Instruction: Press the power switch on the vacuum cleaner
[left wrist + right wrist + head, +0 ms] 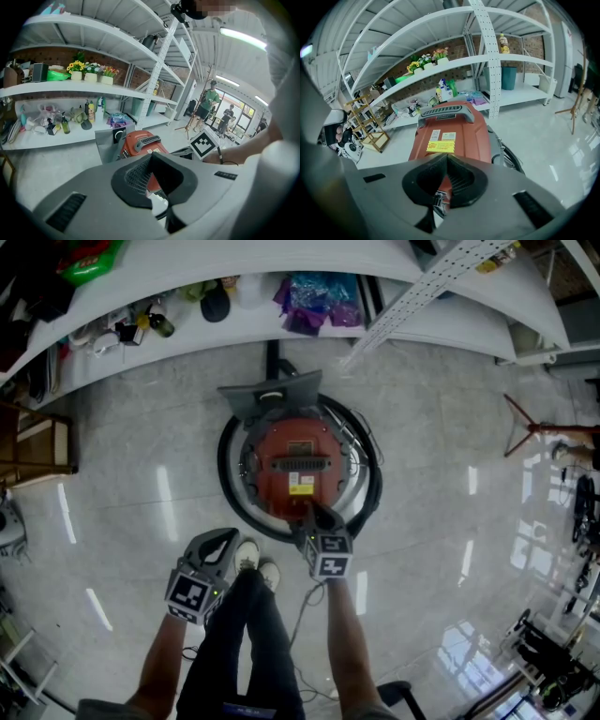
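**Head view:** 1 vacuum cleaner (298, 460), round red body, sits on the floor (441, 446) just ahead of the person's shoes (257, 563). A black hose (226, 479) is looped around it. The right gripper (313, 516) has its fingers closed to a point, w/ the tips at the near edge of the red body. Touching or just above it, can't tell. The left gripper (228, 534) is off to the left beside the shoes, apart from the vac, over bare floor. The shelf (187, 329) at the top carries bottles, bags and misc items.

**Left gripper view:** fingers (136, 176) are pressed together, nothing between them. The vac shows beyond the tips, well apart from them. The right gripper's marker cube (205, 144) is to the right of the vac. On the upper shelf are 3 flower pots (91, 77) in a row, each w/ flowers in it. The lower shelf holds several bottles (64, 125) + bags. 2 people (208, 105) stand in the background.

**Right gripper view:** fingers (461, 180) are tight together and empty. Their tips lie over the rear of the red body, just below 1 yellow label (440, 146). 1 grey handle (446, 114) sits farther along the top. The switch itself can't be made out. 1 teal bin (508, 77) stands on the low shelf, contents not visible. A wooden rack (370, 133) stands at the left.
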Available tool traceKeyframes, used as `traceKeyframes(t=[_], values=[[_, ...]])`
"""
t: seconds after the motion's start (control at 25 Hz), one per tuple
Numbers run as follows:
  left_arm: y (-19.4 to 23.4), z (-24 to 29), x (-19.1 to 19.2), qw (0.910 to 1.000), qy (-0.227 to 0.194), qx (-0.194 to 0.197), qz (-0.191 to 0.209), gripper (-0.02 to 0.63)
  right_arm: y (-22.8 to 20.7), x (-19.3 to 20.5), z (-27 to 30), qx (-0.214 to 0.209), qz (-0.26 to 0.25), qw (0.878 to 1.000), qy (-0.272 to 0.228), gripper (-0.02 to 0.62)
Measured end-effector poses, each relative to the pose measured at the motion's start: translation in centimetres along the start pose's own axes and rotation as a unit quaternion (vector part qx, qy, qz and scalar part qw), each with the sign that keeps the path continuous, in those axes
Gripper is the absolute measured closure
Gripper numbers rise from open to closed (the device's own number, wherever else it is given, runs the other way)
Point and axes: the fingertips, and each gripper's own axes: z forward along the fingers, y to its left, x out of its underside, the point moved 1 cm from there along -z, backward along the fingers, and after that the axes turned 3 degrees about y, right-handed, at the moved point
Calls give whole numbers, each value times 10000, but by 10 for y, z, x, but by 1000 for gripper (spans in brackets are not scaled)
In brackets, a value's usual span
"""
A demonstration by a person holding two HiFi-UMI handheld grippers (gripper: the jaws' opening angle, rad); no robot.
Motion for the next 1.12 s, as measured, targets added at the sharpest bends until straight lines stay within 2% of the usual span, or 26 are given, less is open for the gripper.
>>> traceKeyframes(t=[0.48,0.68,1.12], values=[[1,1,0,9999,-39,42,161,598,-3,8,3,14,87,9999,123,583],[1,-1,-1,10000,-8,-25,27,598,-2,6,6,63,101,9999,113,583],[2,-1,-4,10000,-59,-37,35,598,-2,5,6,36,123,9999,111,583]])
